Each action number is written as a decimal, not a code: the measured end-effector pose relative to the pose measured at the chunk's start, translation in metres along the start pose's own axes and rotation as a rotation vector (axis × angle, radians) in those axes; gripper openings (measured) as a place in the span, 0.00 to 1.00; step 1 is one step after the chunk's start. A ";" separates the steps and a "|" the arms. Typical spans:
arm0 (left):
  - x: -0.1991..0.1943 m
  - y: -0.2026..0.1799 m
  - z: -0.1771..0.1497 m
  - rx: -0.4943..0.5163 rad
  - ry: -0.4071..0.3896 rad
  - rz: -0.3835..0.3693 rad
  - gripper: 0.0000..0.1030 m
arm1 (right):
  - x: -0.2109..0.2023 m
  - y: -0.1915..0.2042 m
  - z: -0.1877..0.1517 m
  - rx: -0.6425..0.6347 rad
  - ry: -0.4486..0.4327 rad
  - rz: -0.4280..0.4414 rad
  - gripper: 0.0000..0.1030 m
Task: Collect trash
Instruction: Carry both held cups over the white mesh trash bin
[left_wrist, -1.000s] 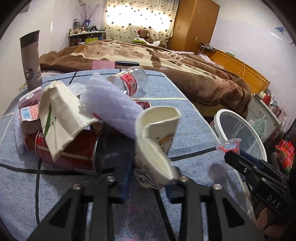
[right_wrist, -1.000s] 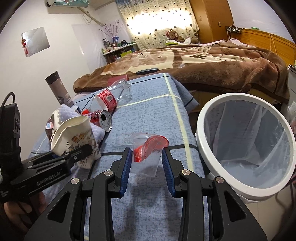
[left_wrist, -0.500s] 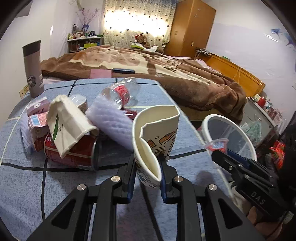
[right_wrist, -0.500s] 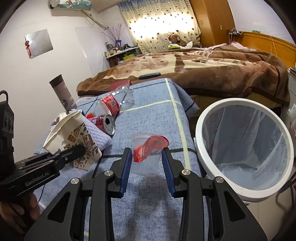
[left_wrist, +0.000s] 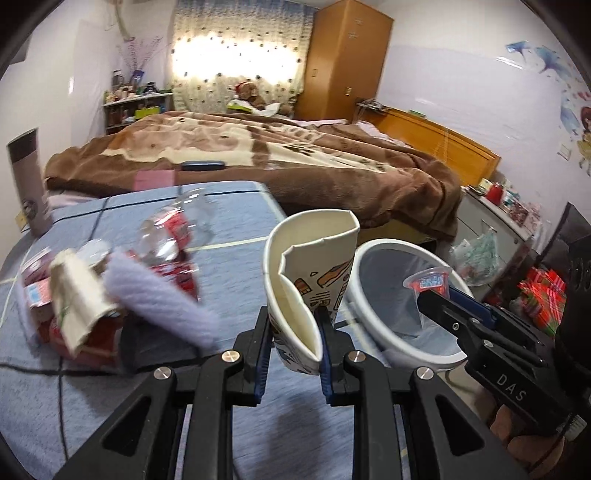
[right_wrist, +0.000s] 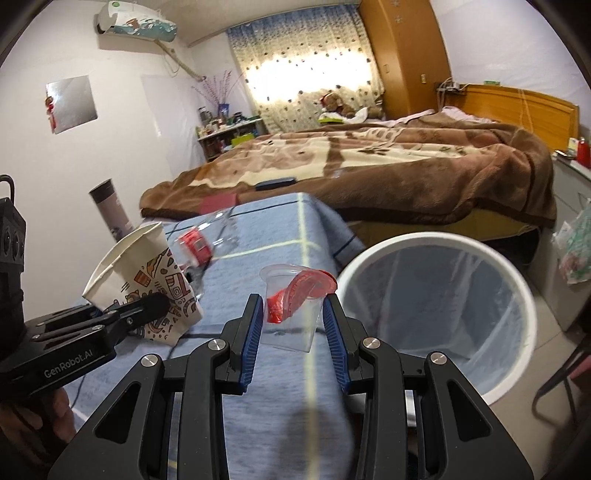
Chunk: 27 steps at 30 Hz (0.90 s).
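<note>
Two pieces of trash were in my jaws: my left gripper (left_wrist: 293, 354) pinched the squashed paper cup (left_wrist: 310, 284) flat, and my right gripper (right_wrist: 293, 332) squeezed the clear plastic cup (right_wrist: 291, 314) with its curled red lid. Both hung near the white bin (right_wrist: 461, 254) on the right. I thought the thin, slippery plastic could pop out and miss the bin's round rim.

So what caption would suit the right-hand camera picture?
Right gripper holds a clear plastic cup beside the white bin, while the left gripper grips a crushed paper cup.
</note>
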<state>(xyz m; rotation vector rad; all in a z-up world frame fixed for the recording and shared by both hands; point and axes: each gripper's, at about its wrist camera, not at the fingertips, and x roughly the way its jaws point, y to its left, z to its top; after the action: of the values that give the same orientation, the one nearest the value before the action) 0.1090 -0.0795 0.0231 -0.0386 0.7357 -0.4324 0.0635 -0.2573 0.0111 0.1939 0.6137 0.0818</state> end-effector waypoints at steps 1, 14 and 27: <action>0.003 -0.006 0.002 0.010 0.001 -0.011 0.23 | -0.001 -0.005 0.001 0.004 -0.002 -0.010 0.34; 0.050 -0.080 0.022 0.086 0.064 -0.151 0.23 | 0.000 -0.068 0.005 0.075 0.022 -0.132 0.34; 0.085 -0.109 0.014 0.107 0.136 -0.152 0.24 | 0.009 -0.099 -0.006 0.092 0.097 -0.216 0.34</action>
<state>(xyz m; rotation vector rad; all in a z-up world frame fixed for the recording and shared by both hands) 0.1340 -0.2138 -0.0014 0.0359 0.8459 -0.6232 0.0696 -0.3523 -0.0195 0.2124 0.7328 -0.1470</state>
